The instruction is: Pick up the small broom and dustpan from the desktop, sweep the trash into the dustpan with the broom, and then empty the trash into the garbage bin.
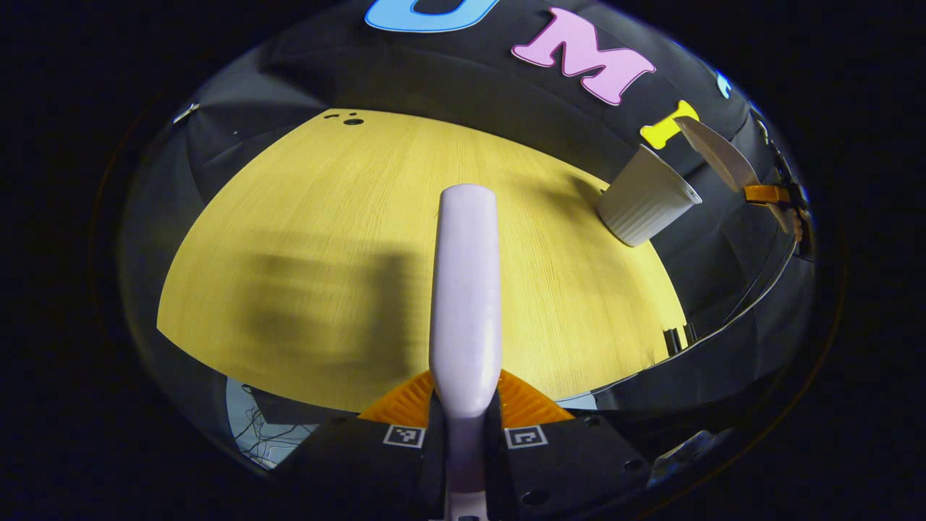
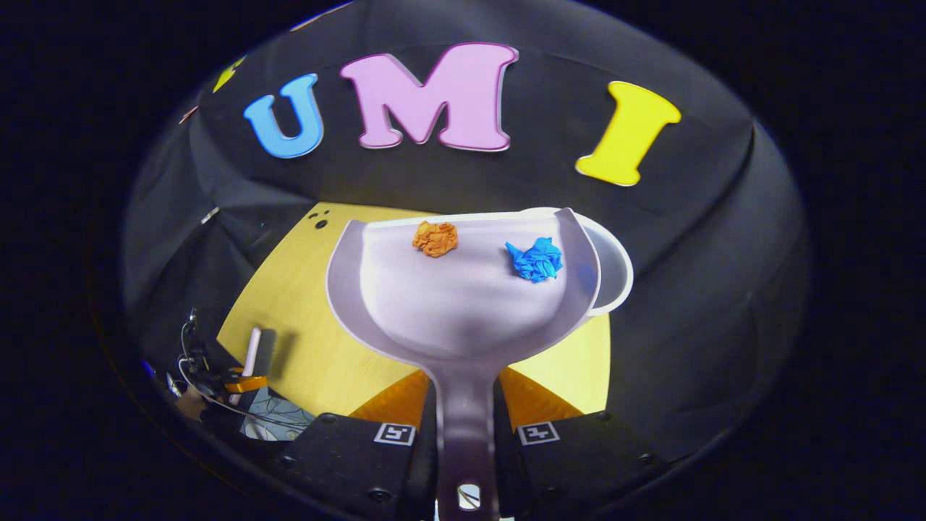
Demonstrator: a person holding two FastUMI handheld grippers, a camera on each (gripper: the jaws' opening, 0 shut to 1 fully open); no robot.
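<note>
Left gripper (image 1: 465, 423): fingers closed onto the broom handle (image 1: 466, 289), which points forward above the yellow desktop (image 1: 318, 239).
Right gripper (image 2: 466, 427): fingers clamped on the dustpan (image 2: 463, 304) handle.
Dustpan load: orange paper wad (image 2: 435, 238), blue paper wad (image 2: 535, 260), both near the front lip.
Garbage bin (image 1: 646, 197): white, at the desktop's far right edge; dustpan lip over its rim.

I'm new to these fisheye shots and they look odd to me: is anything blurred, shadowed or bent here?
Left gripper view: the table bulges into a curve from the lens, and a broad smeared shadow lies left of the broom. Right gripper view: the dustpan and both paper balls, orange and blue, look sharp; the wall bows around them.
</note>
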